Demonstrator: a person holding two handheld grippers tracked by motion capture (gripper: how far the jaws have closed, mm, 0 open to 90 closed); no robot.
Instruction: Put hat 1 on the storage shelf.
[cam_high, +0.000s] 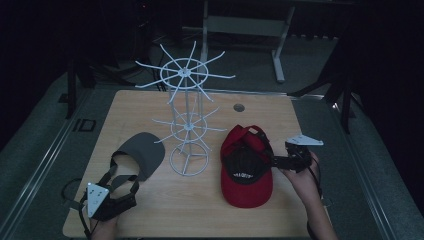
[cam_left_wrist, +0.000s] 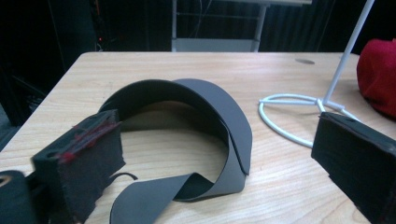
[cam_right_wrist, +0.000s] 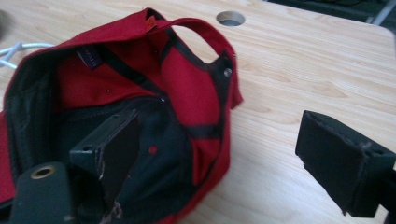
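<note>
Your red cap (cam_high: 247, 170) lies upside down on the right half of the wooden table (cam_high: 165, 210), its dark lining facing up, the brim toward you and the back strap toward the far edge, near the round cable hole (cam_high: 239, 107). Your right gripper (cam_high: 276, 161) comes in from the cap's right side with its jaws spread wide: in the right gripper view one jaw sits inside the cap's opening over the black lining while the other stays outside above bare wood, so the cap's side wall stands between them, not clamped. To the left of the cap, near the table's middle, stands the white wire rack (cam_high: 186, 115) on its ring base, with spoked arms at two levels; the cap lies just beside that base without touching it. Left of the rack lies the grey visor (cam_high: 142, 152), its curved brim toward the rack and its band looping back toward you. Your left gripper (cam_high: 120, 187) sits low at the visor's near end, jaws wide apart, with the loose band (cam_left_wrist: 154, 196) on the wood between them and nothing gripped.
</note>
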